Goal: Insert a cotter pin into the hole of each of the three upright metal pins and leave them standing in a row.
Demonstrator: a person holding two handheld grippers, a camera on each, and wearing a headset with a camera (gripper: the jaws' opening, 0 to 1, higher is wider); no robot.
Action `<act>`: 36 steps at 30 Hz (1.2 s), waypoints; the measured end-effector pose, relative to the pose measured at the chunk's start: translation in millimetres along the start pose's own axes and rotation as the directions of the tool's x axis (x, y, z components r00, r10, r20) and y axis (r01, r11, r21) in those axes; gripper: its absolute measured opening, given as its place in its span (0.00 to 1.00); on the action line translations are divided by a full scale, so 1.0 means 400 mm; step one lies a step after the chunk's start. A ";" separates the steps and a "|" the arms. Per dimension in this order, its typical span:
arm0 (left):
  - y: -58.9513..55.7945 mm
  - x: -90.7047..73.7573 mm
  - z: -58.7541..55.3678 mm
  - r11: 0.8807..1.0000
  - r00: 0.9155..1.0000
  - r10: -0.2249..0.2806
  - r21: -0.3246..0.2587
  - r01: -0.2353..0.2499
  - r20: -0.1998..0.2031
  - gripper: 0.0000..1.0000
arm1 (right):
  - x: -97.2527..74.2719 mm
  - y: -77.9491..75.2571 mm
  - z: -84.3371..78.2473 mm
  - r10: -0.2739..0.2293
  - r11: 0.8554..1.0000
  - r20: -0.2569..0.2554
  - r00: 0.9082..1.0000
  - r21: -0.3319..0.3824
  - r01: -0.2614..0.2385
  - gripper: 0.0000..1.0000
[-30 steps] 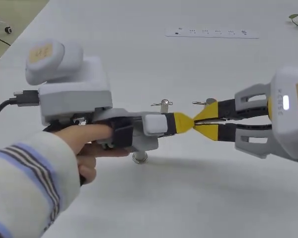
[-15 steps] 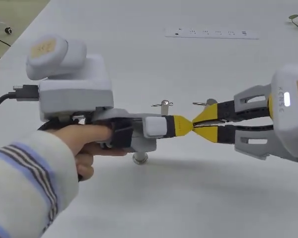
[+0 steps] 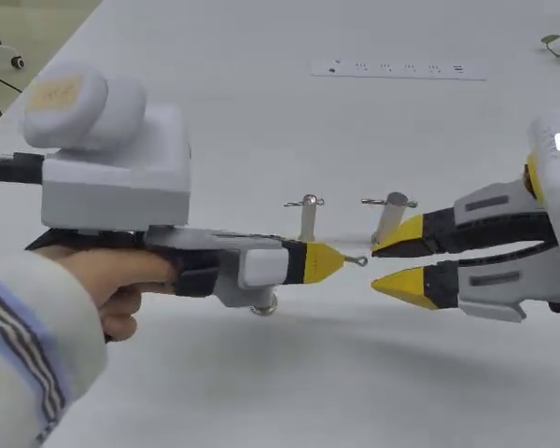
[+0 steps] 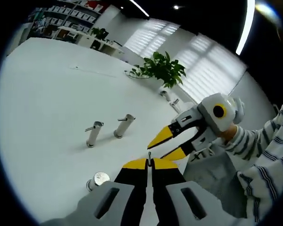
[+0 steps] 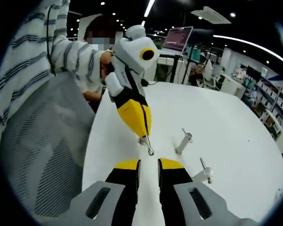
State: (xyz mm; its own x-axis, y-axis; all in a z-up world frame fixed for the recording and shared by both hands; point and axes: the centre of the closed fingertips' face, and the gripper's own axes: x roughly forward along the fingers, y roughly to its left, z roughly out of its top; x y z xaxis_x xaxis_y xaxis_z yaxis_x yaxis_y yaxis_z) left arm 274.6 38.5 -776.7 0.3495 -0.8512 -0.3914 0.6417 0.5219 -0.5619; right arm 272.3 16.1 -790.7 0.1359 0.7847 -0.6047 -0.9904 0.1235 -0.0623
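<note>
**Loose pin held between the two grippers, above the white workbench (image 3: 261, 112).**

Hazards. I hold the small silver wire cotter pin (image 3: 355, 261) only by one end, so most of it projects free. A nudge from the right gripper (image 3: 375, 267) could twist it in the grip or knock it out, and on the bench it would be hard to pick up again.

The two upright silver metal pins (image 3: 308, 219) (image 3: 389, 219), each with a cotter pin across its top, stand just behind the tips. A careless swing of either gripper could topple them and break the row.

The third silver metal pin (image 3: 261, 301) sits low on the bench, partly hidden under the left gripper (image 3: 329, 262). I cannot tell how it stands. In the left gripper view I see its round flat end (image 4: 98, 180) and no cotter pin across it. Lowering my left hand blind could knock it over.

Jaws. The left gripper's yellow tips are pressed together on the cotter pin, clearly so in the left gripper view (image 4: 149, 155). The right gripper's jaws are parted by a moderate gap and hold nothing. Its tips lie just beyond the free end of the cotter pin without touching it, as the right gripper view (image 5: 147, 147) shows.
</note>
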 end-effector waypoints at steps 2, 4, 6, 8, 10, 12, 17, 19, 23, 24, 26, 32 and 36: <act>-0.015 -0.006 -0.003 0.996 1.000 -0.028 0.088 0.028 -0.008 0.00 | 0.000 0.013 0.006 0.043 0.996 0.040 0.998 0.071 -0.046 0.16; -0.033 -0.011 -0.003 0.983 0.999 -0.052 0.175 0.054 -0.014 0.00 | 0.002 0.027 0.013 0.075 0.991 0.071 0.995 0.105 -0.082 0.16; -0.055 -0.015 -0.006 0.974 0.996 -0.089 0.209 0.092 -0.023 0.00 | 0.005 0.029 0.015 0.074 0.990 0.077 0.994 0.112 -0.083 0.16; -0.054 -0.019 -0.003 0.960 0.994 -0.105 0.257 0.108 -0.027 0.00 | 0.010 0.037 0.013 0.087 0.988 0.078 0.993 0.121 -0.096 0.16; -0.053 -0.019 -0.016 0.941 0.994 -0.093 0.322 0.106 -0.055 0.00 | 0.014 0.042 0.012 0.093 0.987 0.081 0.992 0.127 -0.103 0.16; -0.062 -0.019 -0.024 0.934 0.994 -0.089 0.342 0.108 -0.069 0.00 | 0.018 0.054 0.010 0.114 0.982 0.083 0.990 0.139 -0.125 0.15; -0.087 -0.021 -0.034 0.889 0.989 -0.119 0.433 0.148 -0.093 0.00 | 0.020 0.082 0.014 0.159 0.975 0.102 0.982 0.138 -0.172 0.12; -0.090 -0.019 -0.040 0.874 0.987 -0.124 0.459 0.159 -0.107 0.00 | 0.021 0.089 0.015 0.168 0.975 0.100 0.981 0.130 -0.180 0.10; -0.087 -0.016 -0.046 0.847 0.983 -0.144 0.500 0.182 -0.114 0.00 | 0.022 0.106 0.015 0.198 0.967 0.097 0.975 0.142 -0.211 0.07; -0.086 -0.017 -0.047 0.844 0.982 -0.151 0.502 0.189 -0.116 0.00 | 0.023 0.111 0.015 0.206 0.966 0.097 0.974 0.138 -0.218 0.06; -0.087 -0.018 -0.050 0.841 0.979 -0.162 0.502 0.203 -0.125 0.00 | 0.023 0.119 0.014 0.215 0.966 0.092 0.972 0.128 -0.226 0.05; -0.074 -0.019 -0.086 0.811 0.969 -0.147 0.537 0.232 -0.198 0.00 | 0.020 0.134 0.017 0.240 0.964 0.080 0.967 0.098 -0.248 0.05; -0.081 -0.019 -0.085 0.802 0.968 -0.151 0.548 0.238 -0.199 0.01 | 0.018 0.143 0.015 0.261 0.962 0.060 0.964 0.066 -0.265 0.04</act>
State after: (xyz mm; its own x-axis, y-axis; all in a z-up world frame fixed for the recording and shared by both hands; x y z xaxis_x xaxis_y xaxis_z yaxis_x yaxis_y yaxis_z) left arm 227.8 30.1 -780.4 0.1058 -0.8919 -0.4396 0.9718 0.1864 -0.1443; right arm 216.9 32.4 -793.8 -0.1259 0.8246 -0.5515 -0.9871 -0.0487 0.1525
